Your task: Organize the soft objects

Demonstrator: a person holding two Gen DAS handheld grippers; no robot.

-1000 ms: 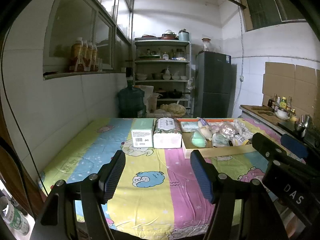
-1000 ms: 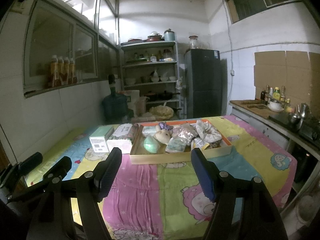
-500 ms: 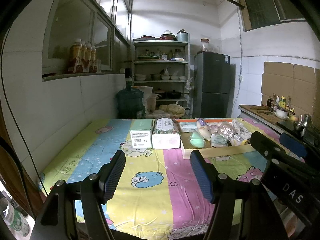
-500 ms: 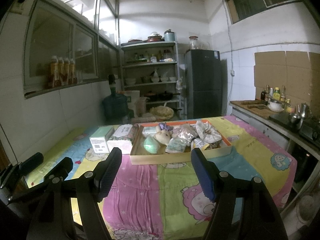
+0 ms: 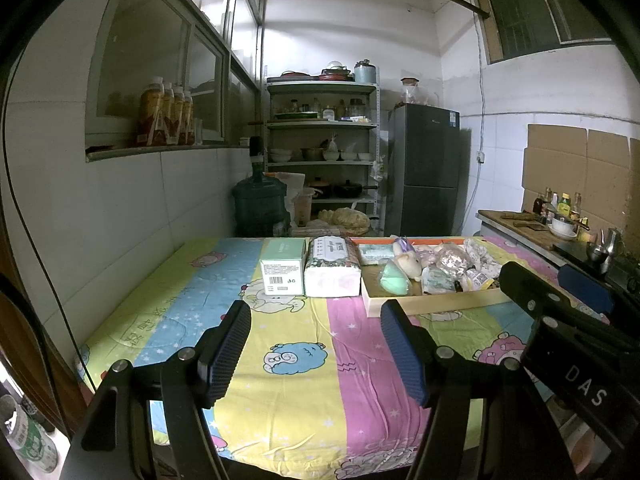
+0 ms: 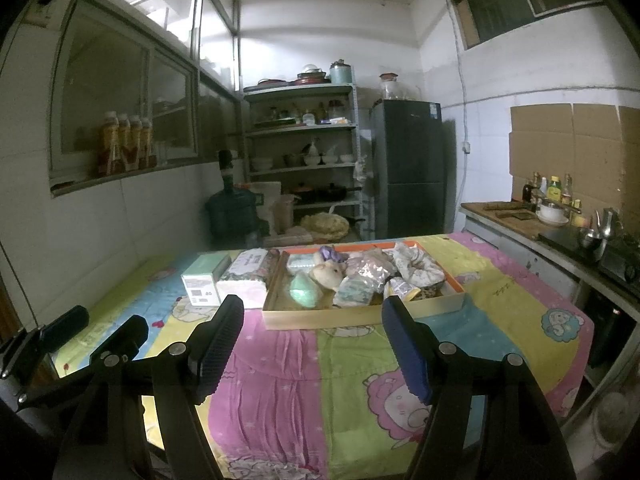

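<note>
The left gripper [image 5: 314, 346] and right gripper [image 6: 312, 346] are showing black frames, silver screws and ribbed blue pads [image 5: 402, 354]; white "DAS" lettering [image 5: 582, 386] is marking the right one's body.

Both wrist views face tray [image 5: 432, 306] [image 6: 360, 314] from afar.

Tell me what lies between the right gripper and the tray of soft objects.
Only bare cartoon-print cloth between the right gripper and the tray, seen in the right wrist view.
</note>
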